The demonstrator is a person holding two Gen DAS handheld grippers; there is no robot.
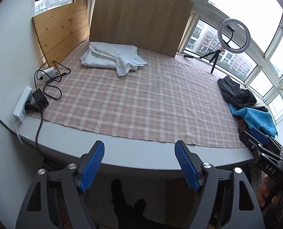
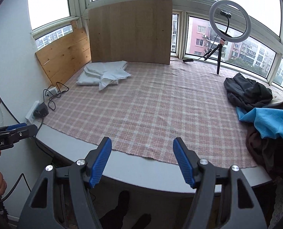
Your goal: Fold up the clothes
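A folded white garment (image 1: 112,57) (image 2: 103,72) lies at the far left of the pink plaid cloth (image 1: 141,99) (image 2: 141,105) that covers the table. At the right edge sits a heap of unfolded clothes: a dark grey piece (image 1: 235,91) (image 2: 248,91), a blue one (image 1: 256,116) (image 2: 269,120) and a brown one (image 2: 263,147). My left gripper (image 1: 139,147) hangs open over the table's front edge, with nothing between its blue pads. My right gripper (image 2: 142,142) is also open and empty, just left of the heap.
A white power strip (image 1: 22,105) with a black charger and looped cables (image 1: 50,76) lies at the left edge. Two wooden boards (image 1: 139,17) lean against the windows behind. A ring light on a tripod (image 1: 234,35) stands at the back right. A person's feet (image 1: 122,200) show below the table.
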